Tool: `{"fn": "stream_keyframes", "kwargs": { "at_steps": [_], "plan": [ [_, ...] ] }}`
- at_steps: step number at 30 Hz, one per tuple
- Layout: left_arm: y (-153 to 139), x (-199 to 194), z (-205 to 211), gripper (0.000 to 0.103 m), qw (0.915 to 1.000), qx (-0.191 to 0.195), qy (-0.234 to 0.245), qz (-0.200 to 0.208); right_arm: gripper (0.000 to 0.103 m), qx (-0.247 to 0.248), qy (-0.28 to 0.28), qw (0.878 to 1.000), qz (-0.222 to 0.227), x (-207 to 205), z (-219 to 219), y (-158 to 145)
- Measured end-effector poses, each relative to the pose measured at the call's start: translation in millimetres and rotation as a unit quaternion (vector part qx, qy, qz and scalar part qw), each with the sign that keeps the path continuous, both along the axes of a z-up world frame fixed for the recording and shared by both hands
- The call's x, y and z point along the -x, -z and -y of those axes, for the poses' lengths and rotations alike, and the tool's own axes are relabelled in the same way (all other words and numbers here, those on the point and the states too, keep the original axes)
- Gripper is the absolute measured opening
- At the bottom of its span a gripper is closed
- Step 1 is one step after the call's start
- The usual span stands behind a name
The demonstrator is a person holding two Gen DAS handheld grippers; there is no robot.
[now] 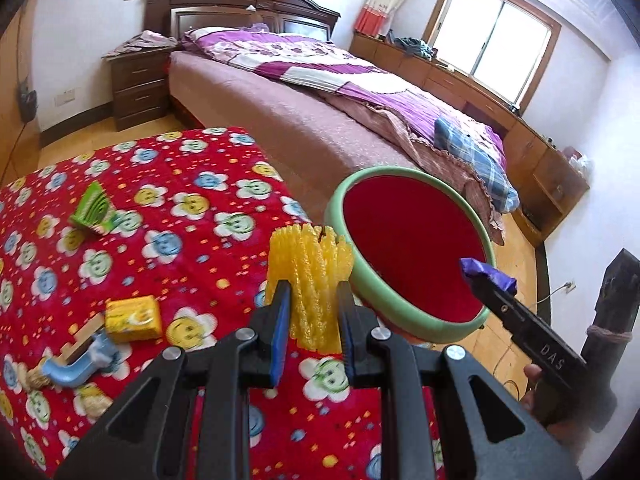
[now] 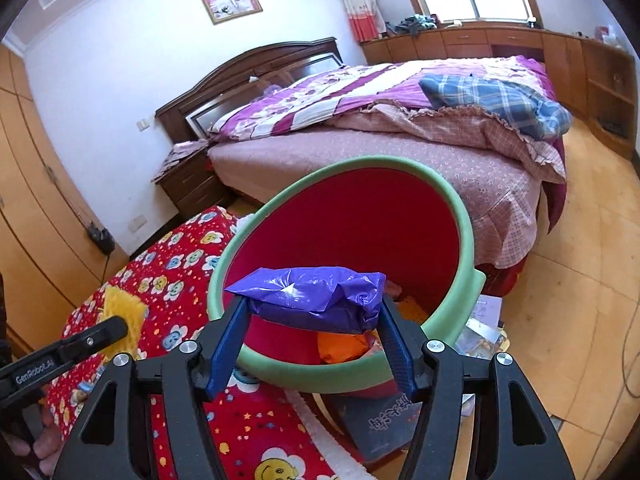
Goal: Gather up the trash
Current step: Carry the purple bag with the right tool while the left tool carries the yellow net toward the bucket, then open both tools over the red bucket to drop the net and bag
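Purple wrapper (image 2: 316, 296) between right claw (image 2: 314, 320) pads

Left gripper (image 1: 312, 312): black plastic frame, triangular cut-outs, silver round screws at pivots, blue ribbed pads (image 1: 282, 332) on fingers. Side view from right camera: white "GenRobot.AI" lettering on black finger.
Right gripper (image 2: 314, 320): same black frame, silver screws, blue pads (image 2: 226, 344). Side view from left camera: white "DAS" marking on black finger.
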State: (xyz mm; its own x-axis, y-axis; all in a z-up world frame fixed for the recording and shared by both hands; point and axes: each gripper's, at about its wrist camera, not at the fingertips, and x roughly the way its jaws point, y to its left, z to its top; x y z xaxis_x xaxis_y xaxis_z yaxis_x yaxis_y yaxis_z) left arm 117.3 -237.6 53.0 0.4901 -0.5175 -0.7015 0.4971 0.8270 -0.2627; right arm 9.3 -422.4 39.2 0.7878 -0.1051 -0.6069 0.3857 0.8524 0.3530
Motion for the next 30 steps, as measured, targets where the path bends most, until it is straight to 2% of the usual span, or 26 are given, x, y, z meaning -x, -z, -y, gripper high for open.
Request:
{"fn": "stream_keyframes", "kwargs": {
  "at_steps": [6,10,20,21,25,30],
  "plan": [
    [-2,-6,20,0.021,0.9999,0.001,0.016,0.004,0.076,-0.010,0.005,1.000,0.001,-2,12,8],
    [-3,-10,35,0.021,0.9996,0.006,0.027,0.006,0.076,-0.018,0.007,1.000,0.004,0,19,10],
    [-2,-16,74,0.021,0.9979,0.007,0.064,0.013,0.076,0.005,0.014,1.000,0.006,12,26,2],
    [-1,-17,79,0.023,0.9977,0.003,0.066,0.013,0.076,0.005,0.014,1.000,0.006,12,27,2],
    [2,-20,89,0.040,0.9975,-0.012,0.068,0.012,0.076,0.010,0.014,1.000,0.004,11,28,2],
    [5,-22,89,0.042,0.9975,-0.015,0.068,0.009,0.076,0.009,0.011,1.000,0.006,10,30,1]
  ]
}}
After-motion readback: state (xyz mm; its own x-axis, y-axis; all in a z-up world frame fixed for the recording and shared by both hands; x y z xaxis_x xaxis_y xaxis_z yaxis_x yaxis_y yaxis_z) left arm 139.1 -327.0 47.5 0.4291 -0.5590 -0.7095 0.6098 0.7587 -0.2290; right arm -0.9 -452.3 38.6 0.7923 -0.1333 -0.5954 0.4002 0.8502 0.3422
